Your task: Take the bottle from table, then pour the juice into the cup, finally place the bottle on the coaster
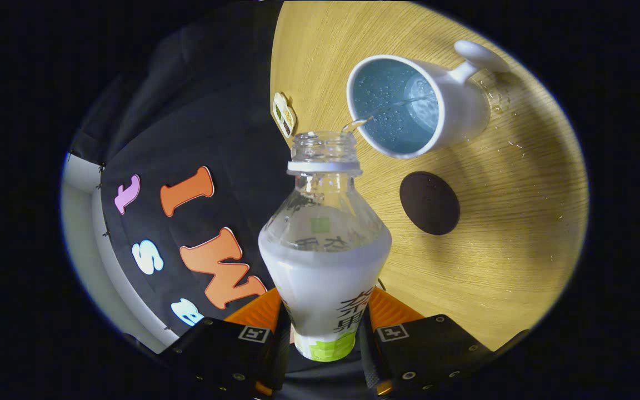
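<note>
My gripper is shut on a clear plastic bottle with a white label, its orange fingers pressing on both sides of the body. The bottle has no cap and is tilted, mouth toward a white cup with a blue inside. A thin clear stream runs from the bottle mouth into the cup, where liquid and droplets show. A dark round coaster lies on the wooden table, between the cup and my fingers, just beside the bottle's neck.
Small droplets glisten on the wood around the cup's handle. A small tag sits at the table's edge, where the wood meets the black cloth wall.
</note>
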{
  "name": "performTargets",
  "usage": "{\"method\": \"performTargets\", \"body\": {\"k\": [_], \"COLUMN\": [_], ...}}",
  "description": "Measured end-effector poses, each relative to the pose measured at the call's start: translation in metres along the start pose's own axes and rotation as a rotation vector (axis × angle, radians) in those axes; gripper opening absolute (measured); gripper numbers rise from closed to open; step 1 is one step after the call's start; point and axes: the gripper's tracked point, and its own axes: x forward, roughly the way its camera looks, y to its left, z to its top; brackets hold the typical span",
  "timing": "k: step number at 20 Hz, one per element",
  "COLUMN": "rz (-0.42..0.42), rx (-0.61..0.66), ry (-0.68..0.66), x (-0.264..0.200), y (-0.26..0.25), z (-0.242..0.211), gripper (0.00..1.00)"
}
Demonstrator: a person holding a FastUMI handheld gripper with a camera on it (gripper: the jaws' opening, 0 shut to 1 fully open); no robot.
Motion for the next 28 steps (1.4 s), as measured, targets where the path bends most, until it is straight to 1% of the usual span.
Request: {"method": "performTargets", "body": {"k": [12, 26, 28], "rz": [-0.009, -0.043, -0.036], "rx": [0.048, 0.098, 0.106], "ry": [-0.019, -0.01, -0.011], "x": [0.001, 0.0, -0.001], "y": [0.006, 0.0, 0.0], "z": [0.016, 0.015, 0.016], "gripper": [0.55, 0.55, 0.55]}}
